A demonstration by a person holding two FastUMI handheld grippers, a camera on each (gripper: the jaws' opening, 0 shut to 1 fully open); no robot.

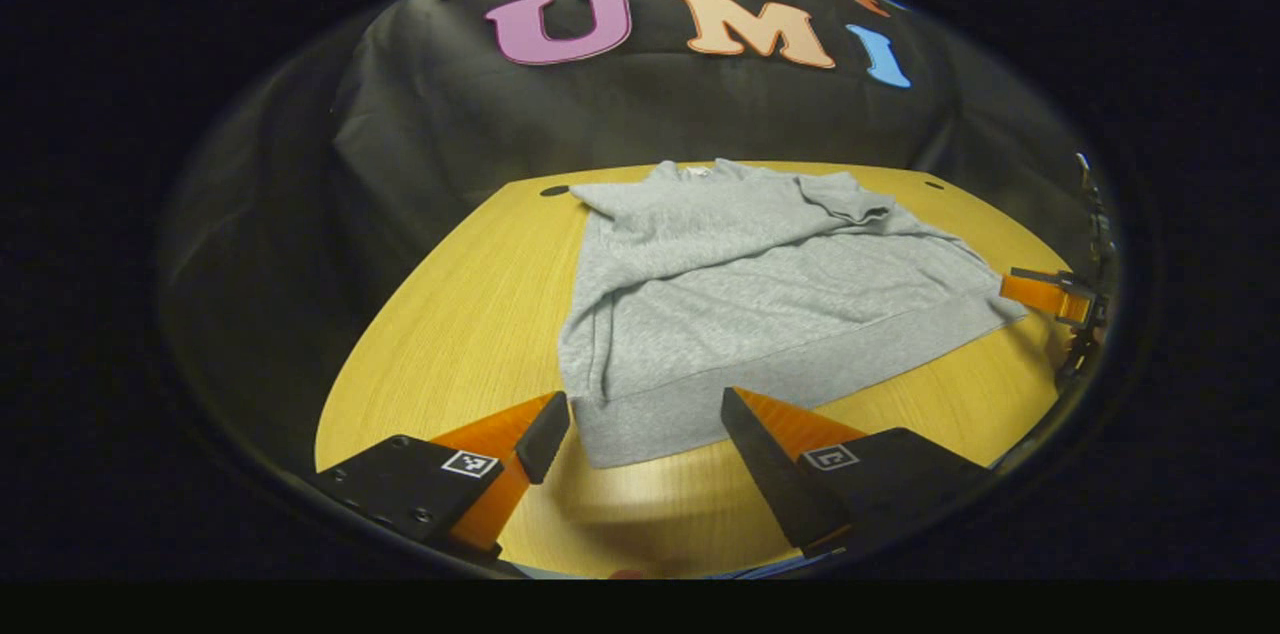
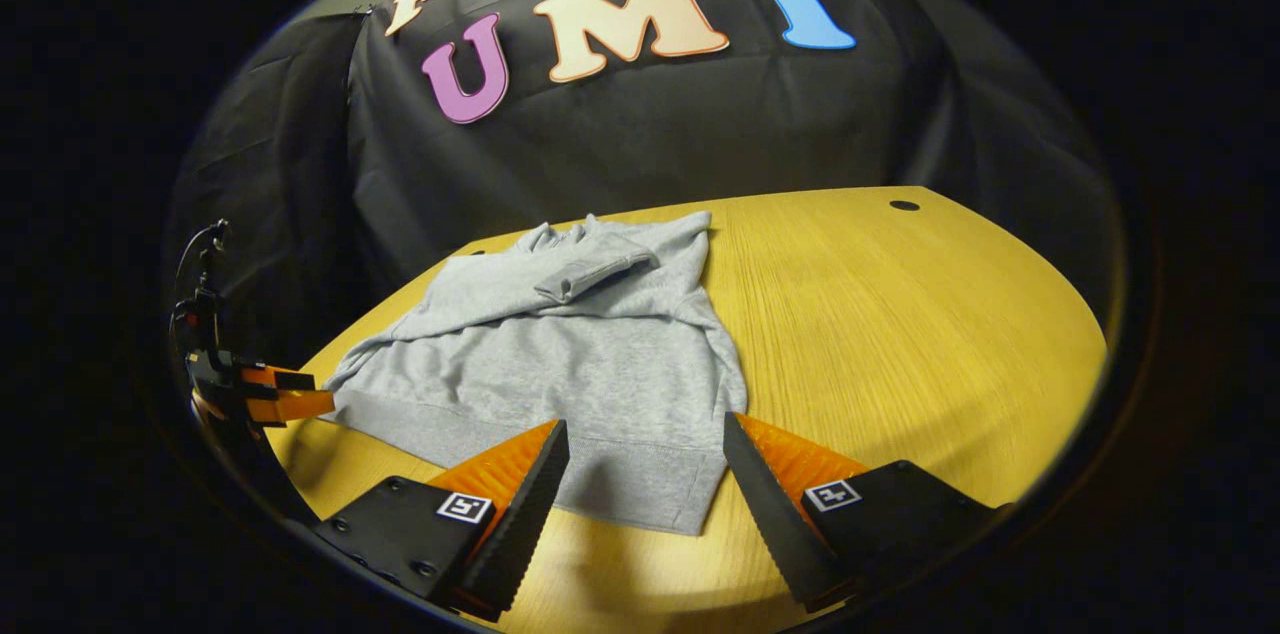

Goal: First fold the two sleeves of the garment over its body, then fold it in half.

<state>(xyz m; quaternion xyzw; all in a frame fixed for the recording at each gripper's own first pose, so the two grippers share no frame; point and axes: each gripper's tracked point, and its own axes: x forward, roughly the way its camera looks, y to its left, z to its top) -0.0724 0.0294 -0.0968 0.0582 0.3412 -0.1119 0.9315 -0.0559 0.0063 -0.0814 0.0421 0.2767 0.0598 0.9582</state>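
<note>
Two hand-held grippers, left [image 1: 645, 424] and right [image 2: 645, 459], gape wide over a grey garment [image 1: 760, 294] on the wooden table [image 2: 900, 314].

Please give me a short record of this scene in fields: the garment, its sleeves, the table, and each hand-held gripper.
garment: grey sweatshirt lying flat on the table
sleeves: both folded over the body; one cuff lies near the collar
half fold: not yet done
table: wooden table
left hand-held gripper: open, at the hem's near corner
right hand-held gripper: open, at the hem's other corner
</note>
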